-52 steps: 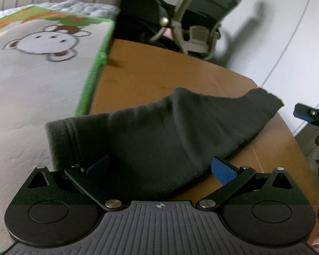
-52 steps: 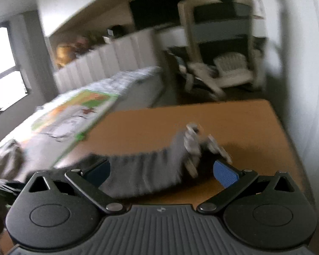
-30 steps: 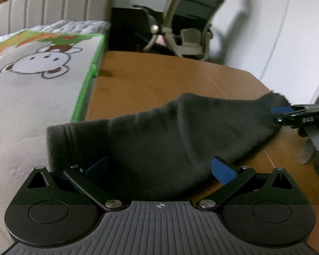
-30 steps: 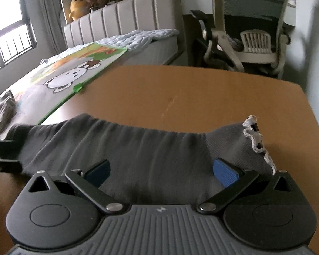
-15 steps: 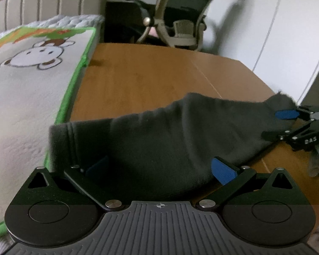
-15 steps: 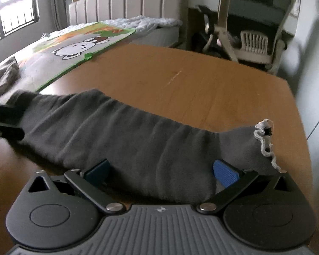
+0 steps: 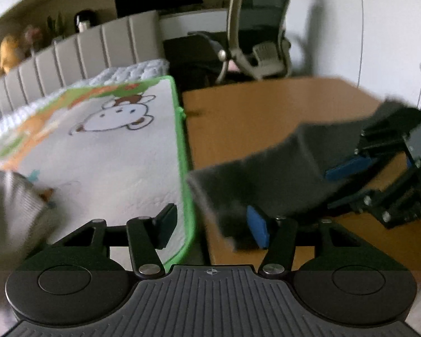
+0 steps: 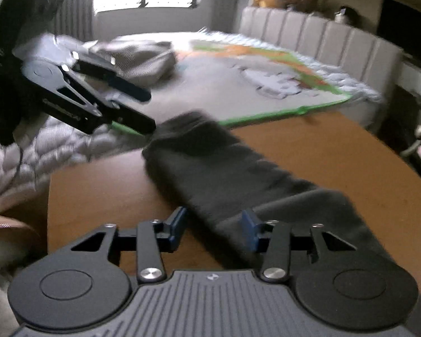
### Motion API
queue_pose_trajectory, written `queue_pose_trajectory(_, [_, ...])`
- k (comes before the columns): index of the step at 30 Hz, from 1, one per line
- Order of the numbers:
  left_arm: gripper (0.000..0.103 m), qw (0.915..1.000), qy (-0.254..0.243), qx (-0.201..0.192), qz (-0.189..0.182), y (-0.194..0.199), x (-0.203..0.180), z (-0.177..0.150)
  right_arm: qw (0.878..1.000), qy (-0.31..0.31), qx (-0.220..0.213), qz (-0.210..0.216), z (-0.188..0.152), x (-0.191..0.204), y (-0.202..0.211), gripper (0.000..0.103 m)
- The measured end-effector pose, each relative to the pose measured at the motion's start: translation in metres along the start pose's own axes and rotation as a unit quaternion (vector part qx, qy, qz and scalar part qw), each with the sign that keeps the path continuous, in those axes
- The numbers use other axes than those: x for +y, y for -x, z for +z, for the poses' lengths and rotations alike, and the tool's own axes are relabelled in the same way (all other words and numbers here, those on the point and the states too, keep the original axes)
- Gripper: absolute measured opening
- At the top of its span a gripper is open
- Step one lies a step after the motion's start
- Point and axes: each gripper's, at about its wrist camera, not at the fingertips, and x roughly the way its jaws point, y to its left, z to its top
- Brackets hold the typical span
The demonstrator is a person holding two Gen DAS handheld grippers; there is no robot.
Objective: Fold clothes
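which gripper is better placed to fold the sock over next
Probably right. The sock runs between the right gripper's fingers, while the left gripper is open at the sock's other end, partly over the blanket.

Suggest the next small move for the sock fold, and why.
Probably carry the right gripper toward the cuff end to finish the fold: its fingers straddle the dark sock, while the left gripper hangs open beside the cuff, holding nothing.
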Motion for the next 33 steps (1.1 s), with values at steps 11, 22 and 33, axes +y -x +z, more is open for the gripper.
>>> queue_pose_trajectory(11, [0.086,0.997,-0.062,-0.046,-0.013,-0.015,-0.016,0.007,0.995,-0.079,-0.054,-0.002,0.013,-0.026,0.041,0.01])
queue_pose_trajectory(22, [0.079,0.9943,-0.102,-0.027,0.012,-0.047,-0.032,0.018,0.993,-0.11,-0.035,0.007,0.013,-0.04,0.041,0.013])
queue_pose_trajectory(33, [0.075,0.9876,-0.14,-0.066,0.028,-0.047,-0.031,0.012,0.989,-0.114,-0.065,-0.071,-0.021,-0.048,0.089,0.045])
